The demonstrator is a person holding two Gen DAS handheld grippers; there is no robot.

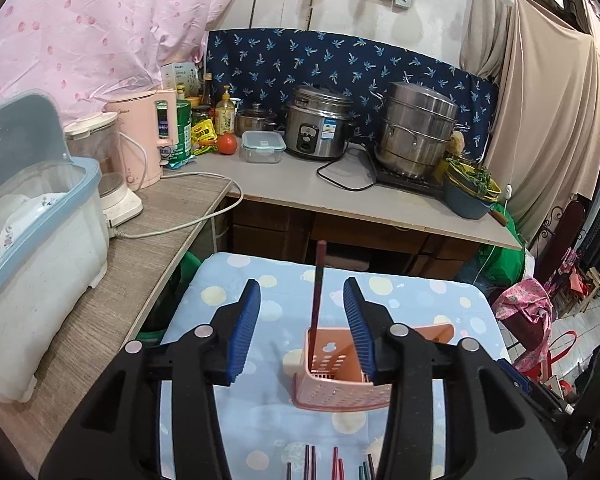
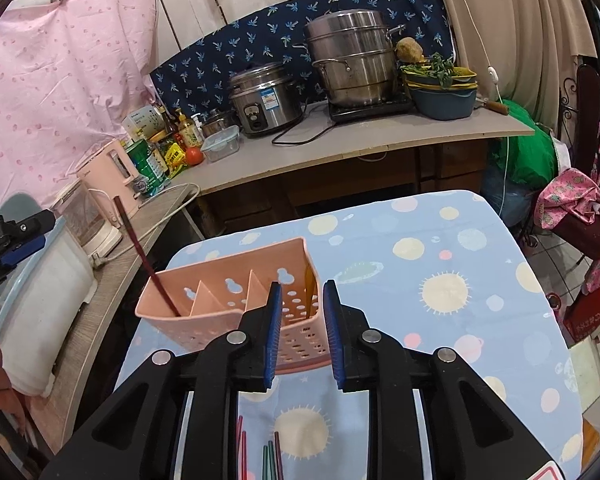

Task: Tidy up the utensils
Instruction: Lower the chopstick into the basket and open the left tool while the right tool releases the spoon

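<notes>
A pink plastic utensil holder (image 2: pixel 236 304) with small perforated holes stands on a table covered with a light blue cloth (image 2: pixel 440 248) that has pale yellow and pink dots and sun shapes. The holder is long and has three compartments, divided by slanted walls, and its back wall has gourd-shaped cut-outs.

In the left end compartment stands one dark red chopstick (image 2: pixel 140 252). It leans to the left and its upper end rises well above the rim. In the left wrist view the same chopstick (image 1: pixel 318 284) appears between the two blue pads, but they do not touch it: the left gripper (image 1: pixel 302 328) is released, with a clear gap on both sides of the stick.

In the right end compartment is a brown, amber-coloured utensil (image 2: pixel 309 292), of which only a part shows above the rim, so its kind I cannot tell. The right gripper (image 2: pixel 300 332) is just in front of this compartment, with its jaws slightly apart and nothing pressed between the pads. The middle compartment looks empty.

On the near edge of the cloth lie several more chopsticks (image 2: pixel 266 456) in red, green and dark colours, side by side; only their ends are visible.

To the left of the table is a wooden counter with a white plastic dish box (image 1: pixel 40 280) that has a blue rim.
</notes>
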